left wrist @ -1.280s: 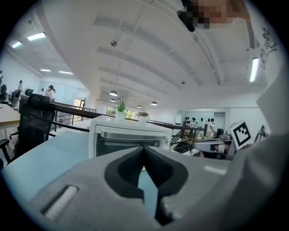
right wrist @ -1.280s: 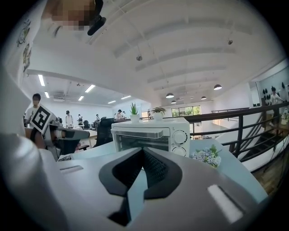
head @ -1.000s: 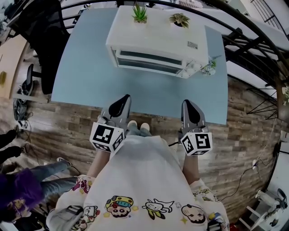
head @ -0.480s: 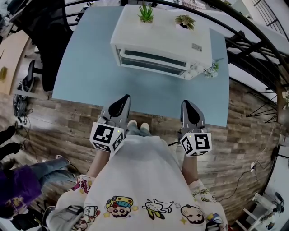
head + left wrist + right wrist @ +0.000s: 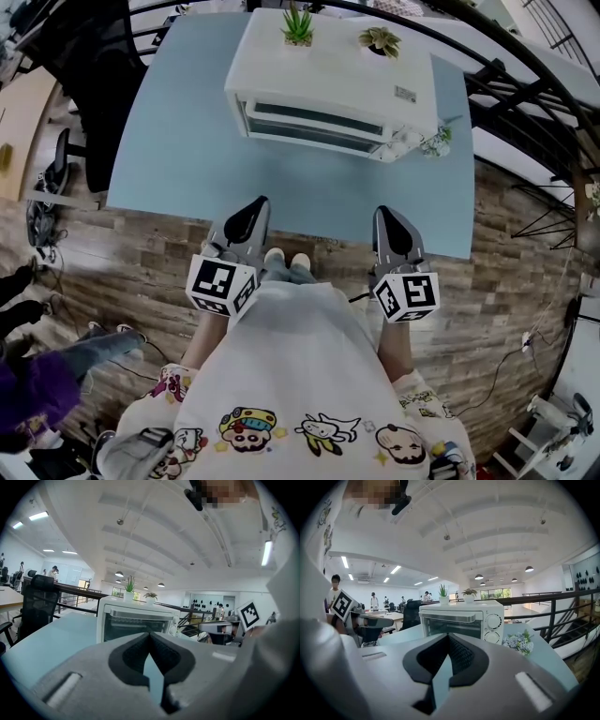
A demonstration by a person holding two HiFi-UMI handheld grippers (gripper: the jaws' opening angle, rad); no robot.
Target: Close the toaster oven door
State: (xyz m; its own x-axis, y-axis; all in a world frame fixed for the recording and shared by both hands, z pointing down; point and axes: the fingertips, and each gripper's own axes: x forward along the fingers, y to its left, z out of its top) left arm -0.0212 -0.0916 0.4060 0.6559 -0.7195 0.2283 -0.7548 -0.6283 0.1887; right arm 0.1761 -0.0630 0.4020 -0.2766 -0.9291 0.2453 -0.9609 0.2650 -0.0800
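A white toaster oven (image 5: pixel 328 89) stands at the far side of the pale blue table (image 5: pixel 187 159). Its glass door (image 5: pixel 314 125) faces me and stands upright against the oven front in both gripper views, the oven (image 5: pixel 136 620) (image 5: pixel 461 619) straight ahead of each. My left gripper (image 5: pixel 255 206) hovers over the table's near edge, left of centre, shut with nothing in it. The right gripper (image 5: pixel 386 216) is level with it on the right, also shut and holding nothing. Both are well short of the oven. The jaw tips meet in the left gripper (image 5: pixel 150 633) and right gripper (image 5: pixel 449 635) views.
Two small potted plants (image 5: pixel 297 23) (image 5: pixel 378 40) sit on top of the oven. A little bunch of flowers (image 5: pixel 433 141) lies by its right front corner. A black office chair (image 5: pixel 89 66) stands left of the table, a dark railing (image 5: pixel 525 94) runs along the right.
Both grippers keep their places and stay shut. Only the head view shifts a little, so the oven drifts slightly in the picture.
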